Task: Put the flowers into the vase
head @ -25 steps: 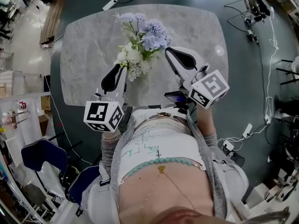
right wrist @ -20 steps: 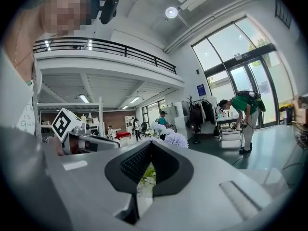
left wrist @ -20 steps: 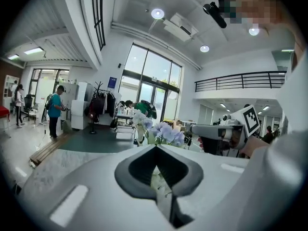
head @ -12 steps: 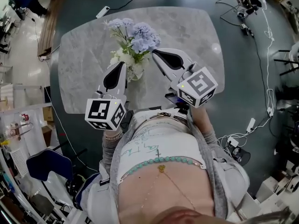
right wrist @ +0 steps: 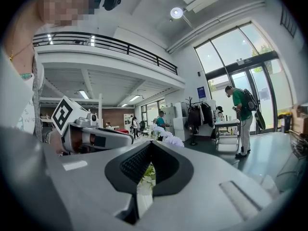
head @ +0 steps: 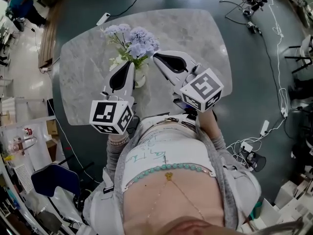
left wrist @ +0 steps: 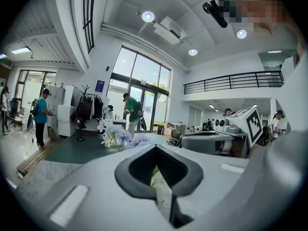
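The blue and white flowers [head: 132, 38] already stand in the pale vase [head: 140, 77] on the marble table [head: 195, 28], between the 2 grippers. The left gripper [head: 126, 66] and right gripper [head: 159, 58] are both closed and empty. The stems look light and crushable, so grip them low and gently.

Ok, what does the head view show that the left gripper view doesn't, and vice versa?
Head view only: the full outline of the marble table, and the left gripper from outside, tongs shut, beside the flowers. Left gripper view only: people by the glass doors and a balcony railing. Both: the flowers and the right gripper.
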A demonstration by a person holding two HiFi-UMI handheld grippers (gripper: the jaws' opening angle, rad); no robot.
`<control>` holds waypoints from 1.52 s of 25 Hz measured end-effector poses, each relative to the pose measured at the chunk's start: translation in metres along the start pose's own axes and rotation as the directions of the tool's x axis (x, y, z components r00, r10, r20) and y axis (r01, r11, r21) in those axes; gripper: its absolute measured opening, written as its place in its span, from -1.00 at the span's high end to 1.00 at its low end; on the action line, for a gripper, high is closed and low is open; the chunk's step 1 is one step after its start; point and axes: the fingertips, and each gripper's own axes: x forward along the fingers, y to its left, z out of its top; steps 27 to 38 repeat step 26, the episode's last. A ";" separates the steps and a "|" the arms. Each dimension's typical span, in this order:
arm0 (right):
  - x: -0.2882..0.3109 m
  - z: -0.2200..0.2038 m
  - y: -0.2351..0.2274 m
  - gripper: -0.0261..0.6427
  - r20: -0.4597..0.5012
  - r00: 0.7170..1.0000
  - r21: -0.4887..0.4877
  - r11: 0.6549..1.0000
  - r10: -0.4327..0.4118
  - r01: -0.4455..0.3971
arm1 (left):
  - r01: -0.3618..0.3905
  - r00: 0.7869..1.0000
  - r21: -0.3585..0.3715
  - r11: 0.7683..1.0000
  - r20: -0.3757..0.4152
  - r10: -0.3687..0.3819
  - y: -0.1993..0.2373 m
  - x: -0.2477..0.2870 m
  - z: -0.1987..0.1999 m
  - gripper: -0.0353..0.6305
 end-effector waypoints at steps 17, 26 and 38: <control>-0.014 -0.004 -0.005 0.85 -0.016 1.000 -0.009 1.000 -0.016 0.016 | 0.046 0.999 0.006 0.999 0.013 -0.046 -0.022 0.015 0.007 0.88; -0.011 -0.006 0.001 0.85 -0.018 1.000 -0.013 1.000 0.002 -0.002 | 0.038 0.999 0.004 0.999 0.017 -0.038 -0.022 0.012 0.005 0.88; -0.011 -0.006 0.001 0.85 -0.018 1.000 -0.013 1.000 0.002 -0.002 | 0.038 0.999 0.004 0.999 0.017 -0.038 -0.022 0.012 0.005 0.88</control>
